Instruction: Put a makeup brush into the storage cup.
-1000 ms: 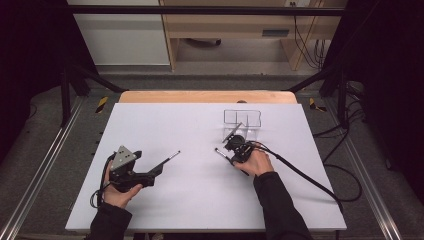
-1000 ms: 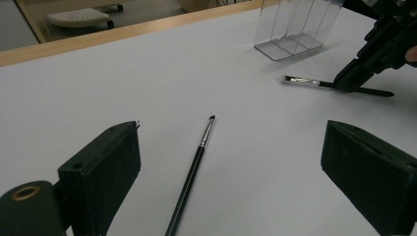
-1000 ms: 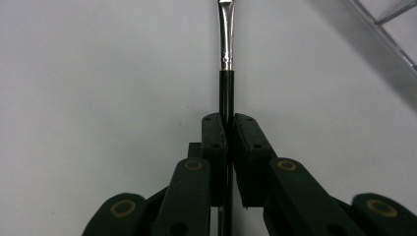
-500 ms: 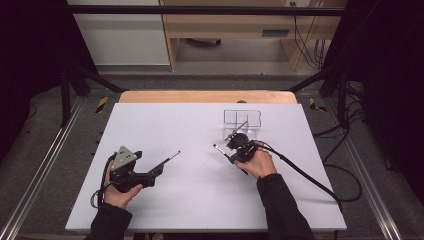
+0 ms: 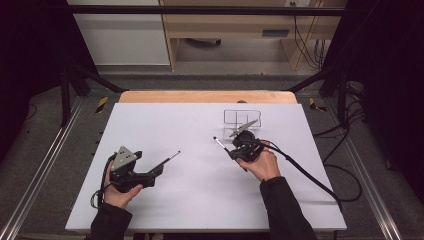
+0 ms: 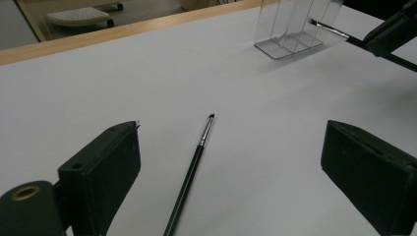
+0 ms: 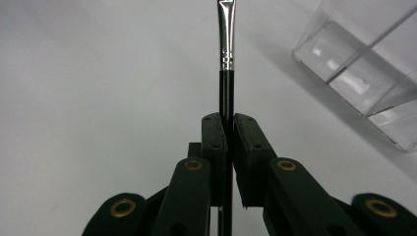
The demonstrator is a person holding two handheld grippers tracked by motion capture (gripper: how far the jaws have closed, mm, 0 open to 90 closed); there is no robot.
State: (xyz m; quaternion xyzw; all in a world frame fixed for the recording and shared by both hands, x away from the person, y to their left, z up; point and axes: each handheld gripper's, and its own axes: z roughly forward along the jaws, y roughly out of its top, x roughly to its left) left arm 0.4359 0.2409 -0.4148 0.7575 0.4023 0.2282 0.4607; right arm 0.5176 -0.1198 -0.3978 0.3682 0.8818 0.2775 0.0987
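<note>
Holding a black-handled makeup brush [image 7: 225,59] in my right gripper [image 7: 227,123], jaws clamped on its handle, silver ferrule and bristles jutting ahead above the table. Clear acrylic organizer [image 5: 242,118], divided into compartments: just beyond the brush tip, near the far edge. Second brush [image 6: 191,172]: flat on the white tabletop [image 5: 200,200], between the wide-open jaws of my left gripper [image 6: 231,167], untouched. Bare sheet lies between my hands. Wooden strip [image 5: 200,96] along the far edge; black frame rails and cables beyond.

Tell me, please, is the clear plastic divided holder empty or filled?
Empty: the clear plastic divided holder shows bare compartments, and both black-handled brushes are outside it.
</note>
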